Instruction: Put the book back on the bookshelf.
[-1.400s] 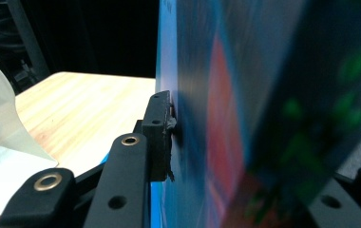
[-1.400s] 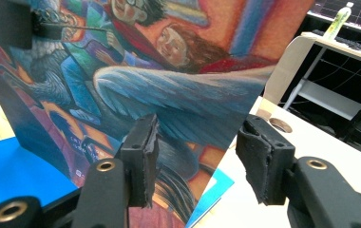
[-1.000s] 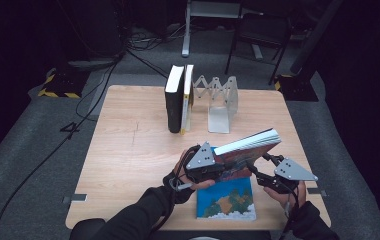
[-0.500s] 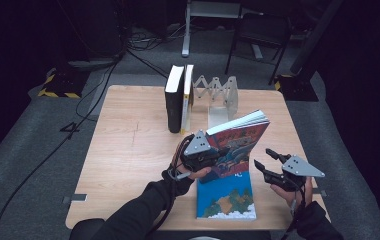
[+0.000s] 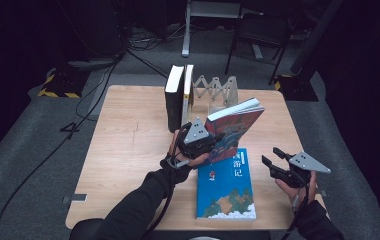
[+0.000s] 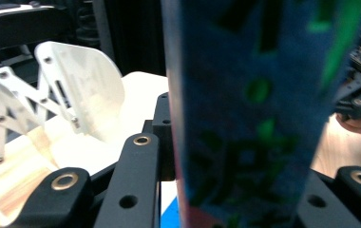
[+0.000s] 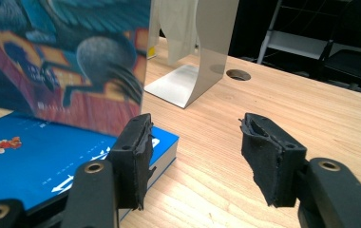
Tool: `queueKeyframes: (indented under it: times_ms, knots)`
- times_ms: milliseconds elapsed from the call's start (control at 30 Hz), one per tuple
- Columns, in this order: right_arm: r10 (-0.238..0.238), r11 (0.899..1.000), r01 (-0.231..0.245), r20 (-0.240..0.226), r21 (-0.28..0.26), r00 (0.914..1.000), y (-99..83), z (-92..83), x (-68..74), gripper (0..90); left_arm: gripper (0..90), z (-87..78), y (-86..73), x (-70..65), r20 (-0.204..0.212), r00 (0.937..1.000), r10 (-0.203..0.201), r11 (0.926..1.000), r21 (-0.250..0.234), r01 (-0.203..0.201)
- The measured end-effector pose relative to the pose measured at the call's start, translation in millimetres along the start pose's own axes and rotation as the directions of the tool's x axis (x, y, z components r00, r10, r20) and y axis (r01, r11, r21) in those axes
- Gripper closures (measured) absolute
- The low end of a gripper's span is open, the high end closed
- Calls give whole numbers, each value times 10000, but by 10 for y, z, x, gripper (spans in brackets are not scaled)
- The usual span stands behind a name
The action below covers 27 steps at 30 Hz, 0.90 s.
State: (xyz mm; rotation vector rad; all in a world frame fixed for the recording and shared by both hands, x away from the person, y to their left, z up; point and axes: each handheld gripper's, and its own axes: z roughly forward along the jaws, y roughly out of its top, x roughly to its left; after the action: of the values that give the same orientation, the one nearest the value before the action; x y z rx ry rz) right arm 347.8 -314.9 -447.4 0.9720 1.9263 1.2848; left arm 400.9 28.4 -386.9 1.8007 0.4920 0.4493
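My left gripper (image 5: 217, 142) is shut on the lower edge of a book with a red and blue picture cover (image 5: 235, 124), which it holds tilted up above the table. In the left gripper view that book (image 6: 250, 118) stands between the black jaws. Under it a blue book (image 5: 225, 186) lies flat near the front edge. To its right my right gripper (image 5: 273, 161) hangs open; its jaws have just closed a little with nothing between them. The right gripper view has the open gripper (image 7: 193, 142) over bare wood, the picture cover (image 7: 64, 57) to the left, and the blue book (image 7: 50, 156) below it.
Two dark books (image 5: 178, 97) stand upright at the back of the wooden table (image 5: 128, 145). Beside them is a white folding book rack (image 5: 220, 89) with a metal end plate (image 7: 193, 71). A chair and cables lie beyond the table.
The left gripper has raised the picture book from nearly flat to steeply tilted and carried it toward the rack. The right gripper has come away from the book's end and drawn back to the right.
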Motion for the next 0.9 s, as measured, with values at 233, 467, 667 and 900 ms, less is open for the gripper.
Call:
queueKeyframes:
  times_ms: [233, 467, 667, 900]
  knots:
    - [78, 9997, -79, 39, 214, 10000, -27, 23, -16, 438, 735, -102, 3, 181, -1006, 9949, -53, 10000, -62, 47]
    - [137, 9993, -140, 104, 343, 9999, -47, 44, -33, 434, 736, -207, -81, 367, -1803, 9834, -187, 9998, -98, 172]
    - [91, 9992, -94, 97, 379, 9999, -51, 52, -23, 435, 736, -276, -214, 520, -1925, 9805, -392, 9990, -281, 344]
    - [-66, 9984, 80, -256, 558, 9996, -57, 84, -2, 430, 734, -324, -368, 600, -1871, 9815, -407, 9992, -104, 395]
